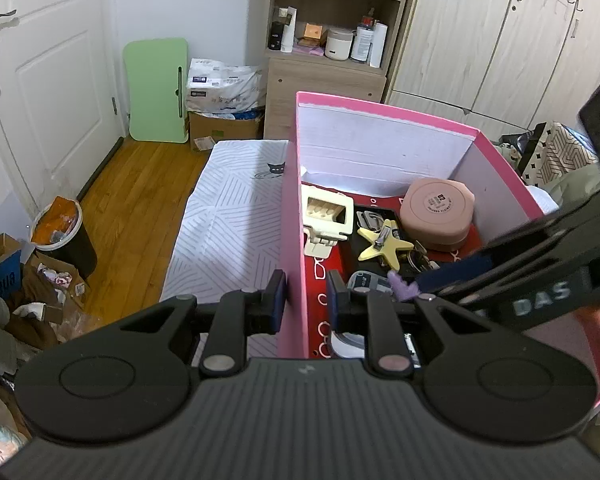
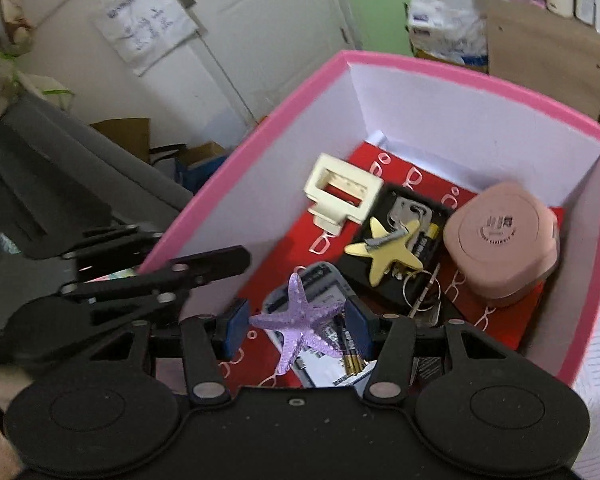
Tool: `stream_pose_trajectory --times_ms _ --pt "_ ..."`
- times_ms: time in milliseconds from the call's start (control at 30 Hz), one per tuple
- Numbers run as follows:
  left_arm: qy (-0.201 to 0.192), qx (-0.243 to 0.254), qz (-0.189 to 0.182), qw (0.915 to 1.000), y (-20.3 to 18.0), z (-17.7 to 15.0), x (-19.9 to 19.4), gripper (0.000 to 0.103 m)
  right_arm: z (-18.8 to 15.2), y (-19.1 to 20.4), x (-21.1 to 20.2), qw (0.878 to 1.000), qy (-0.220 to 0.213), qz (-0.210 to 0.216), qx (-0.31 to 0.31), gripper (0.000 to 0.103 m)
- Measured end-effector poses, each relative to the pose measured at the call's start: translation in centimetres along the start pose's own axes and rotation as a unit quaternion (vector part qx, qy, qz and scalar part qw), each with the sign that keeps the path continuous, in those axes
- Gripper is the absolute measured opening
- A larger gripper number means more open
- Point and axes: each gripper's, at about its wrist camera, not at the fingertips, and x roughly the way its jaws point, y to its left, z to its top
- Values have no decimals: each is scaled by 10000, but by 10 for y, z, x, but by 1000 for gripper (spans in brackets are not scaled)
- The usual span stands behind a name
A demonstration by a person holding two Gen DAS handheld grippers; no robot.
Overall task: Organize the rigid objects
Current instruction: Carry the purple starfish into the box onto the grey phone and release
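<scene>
Right claw [image 2: 296,326] grasps a glittery purple plastic starfish [image 2: 300,322] just above the pink cardboard box [image 2: 460,70] floor; left claw [image 1: 306,294], released, straddles the box's near wall.

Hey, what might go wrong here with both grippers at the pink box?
1. The purple starfish sits between the right gripper fingers by its arm tips only, so it may slip or twist and land on the batteries below.
2. The left gripper straddles the pink box wall; a tug might tip the box.
3. The two grippers are close together and may collide.
</scene>
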Motion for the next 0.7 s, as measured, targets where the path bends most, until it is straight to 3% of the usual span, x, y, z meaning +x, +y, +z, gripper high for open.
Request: stream_pose_trajectory --times_ms 133,367,567,700 --pt "1 -5 -1 10000 0 0 0 19 1 -12 9 9985 203 149 478 60" --pt "68 35 -22 10000 0 1 0 21 -19 -11 -39 9965 -518 534 375 62" --pt "178 51 207 9996 -5 2 -2 21 -55 -3 -83 9905 -1371 47 37 63" --pt "146 175 321 9992 -16 -1 -15 23 -83 -2 -111 9798 -1989 -228 -26 63"
